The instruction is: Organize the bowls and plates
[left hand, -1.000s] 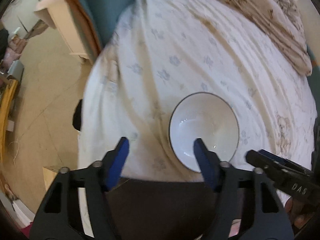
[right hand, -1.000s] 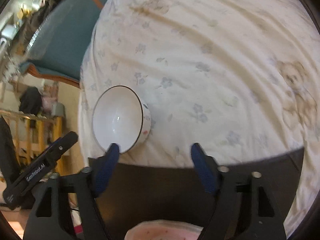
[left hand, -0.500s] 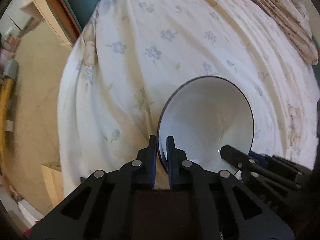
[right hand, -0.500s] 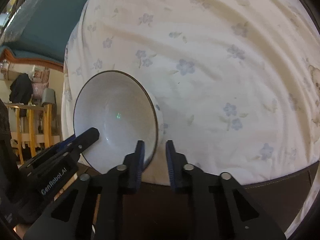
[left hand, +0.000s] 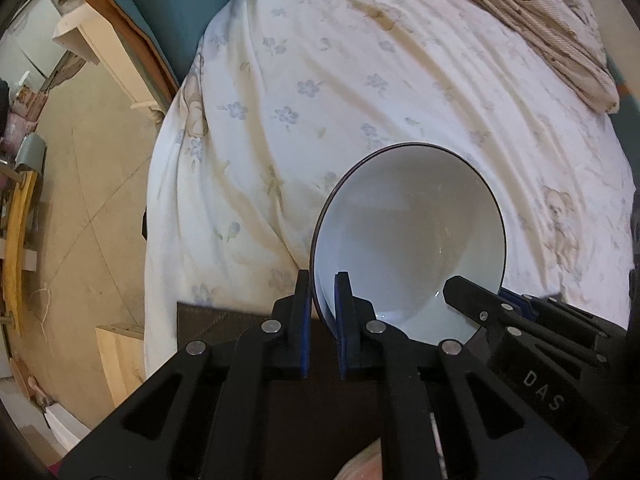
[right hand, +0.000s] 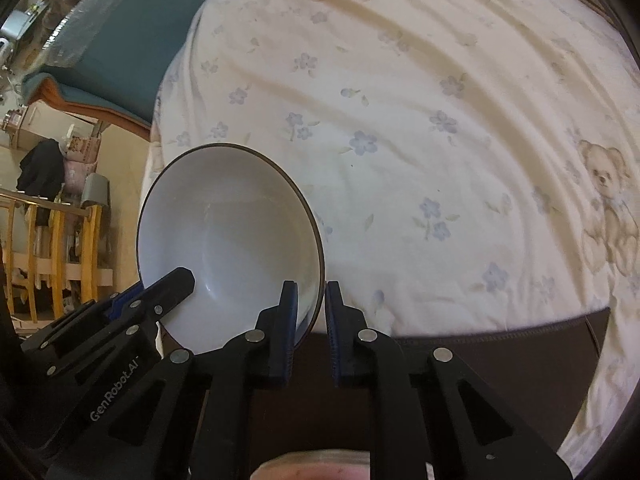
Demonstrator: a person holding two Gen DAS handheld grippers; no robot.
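Gripping the white bowl [left hand: 408, 240] from both sides, you have your left gripper [left hand: 322, 292] clenched on its rim at about 7 o'clock in the left wrist view, one blue pad inside the wall and one outside, while your right gripper [right hand: 311, 300] is clamped on the rim at about 5 o'clock in its own view. The bowl looks raised and tilted over the near edge of the flowered sheet [left hand: 320, 80], so I judge you are in the carrying step. Next, keep both pinches level, moving together toward wherever the crockery belongs, which neither view shows.
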